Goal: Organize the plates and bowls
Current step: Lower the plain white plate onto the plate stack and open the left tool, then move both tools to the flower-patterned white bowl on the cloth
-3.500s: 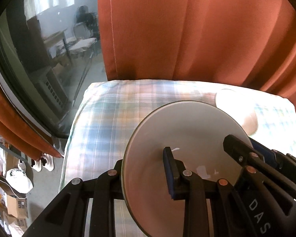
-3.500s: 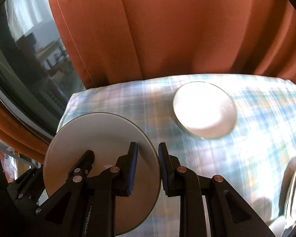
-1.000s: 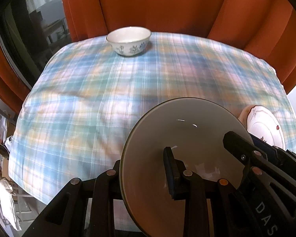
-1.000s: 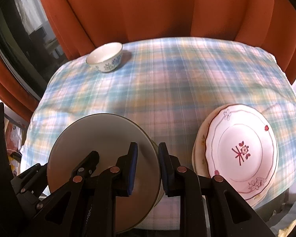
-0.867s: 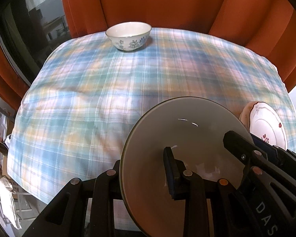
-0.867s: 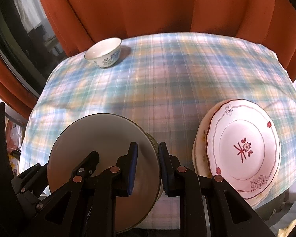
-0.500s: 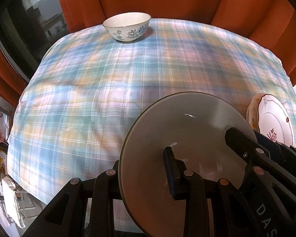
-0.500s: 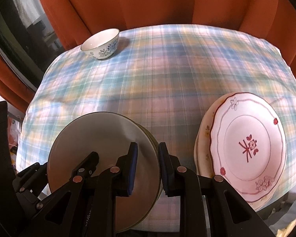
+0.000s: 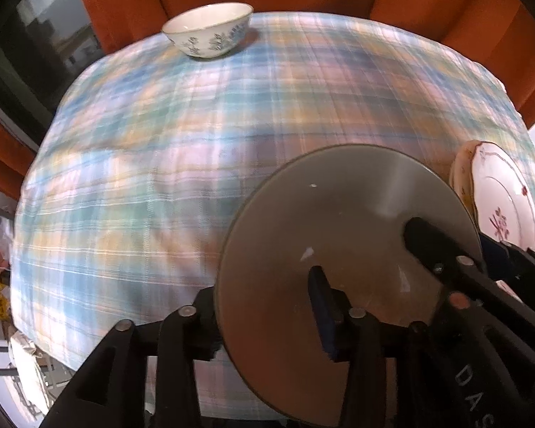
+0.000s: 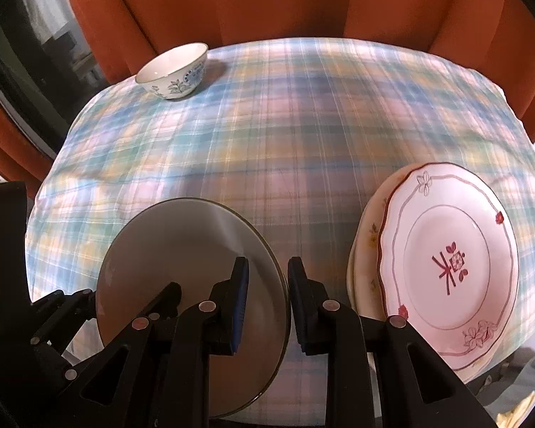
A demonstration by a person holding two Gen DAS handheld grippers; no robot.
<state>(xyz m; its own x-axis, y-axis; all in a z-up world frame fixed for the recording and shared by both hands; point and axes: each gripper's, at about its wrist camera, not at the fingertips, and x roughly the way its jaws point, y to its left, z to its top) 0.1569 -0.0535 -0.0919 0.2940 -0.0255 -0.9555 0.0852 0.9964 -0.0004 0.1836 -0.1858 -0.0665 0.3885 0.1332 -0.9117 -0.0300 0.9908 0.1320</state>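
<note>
Between both claws, round glossy grey plate [image 9: 342, 214].

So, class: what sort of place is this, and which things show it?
Probably a home dining spot: a table under a plaid tablecloth, orange curtains behind, and crockery such as a floral bowl and stacked patterned plates.

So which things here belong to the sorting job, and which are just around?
Job:
- grey plate, clamped by both the left gripper and the right gripper
- floral plate stack
- blue-patterned bowl

Just around:
- plaid tablecloth
- orange curtains
</note>
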